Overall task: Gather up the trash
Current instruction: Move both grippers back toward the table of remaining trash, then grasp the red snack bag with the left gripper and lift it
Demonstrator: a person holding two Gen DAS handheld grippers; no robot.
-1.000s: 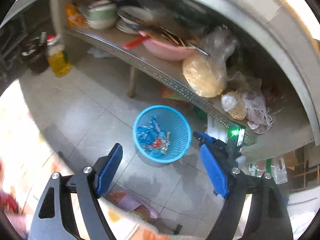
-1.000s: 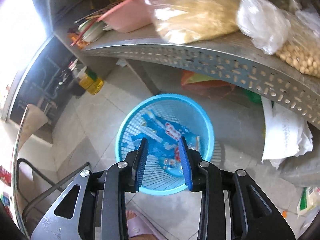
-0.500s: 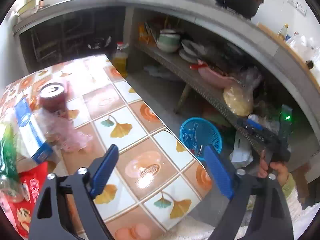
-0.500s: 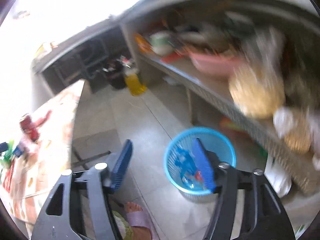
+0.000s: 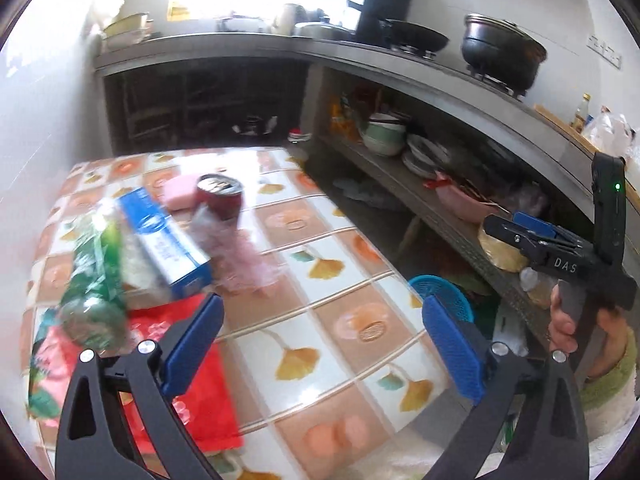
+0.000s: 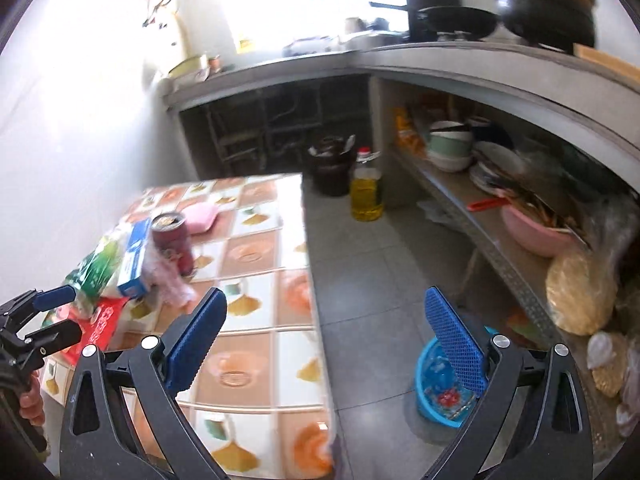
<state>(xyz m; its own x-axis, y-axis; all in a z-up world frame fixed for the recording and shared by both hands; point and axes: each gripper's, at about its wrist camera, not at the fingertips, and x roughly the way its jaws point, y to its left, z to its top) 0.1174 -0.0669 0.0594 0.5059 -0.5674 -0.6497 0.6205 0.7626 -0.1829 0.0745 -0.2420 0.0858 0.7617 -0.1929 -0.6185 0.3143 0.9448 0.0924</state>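
Left wrist view: the left gripper hovers over the tiled table, jaws opening with nothing between them, near a red can, blue box and red wrapper; the right gripper, likewise opening and empty, hangs above the blue trash basket on the floor

"DAS" in white letters on the black right claw body

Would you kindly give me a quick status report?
Left gripper and right gripper opening, nothing between jaws. Trash pile on table; blue basket on floor. Nothing blocking.
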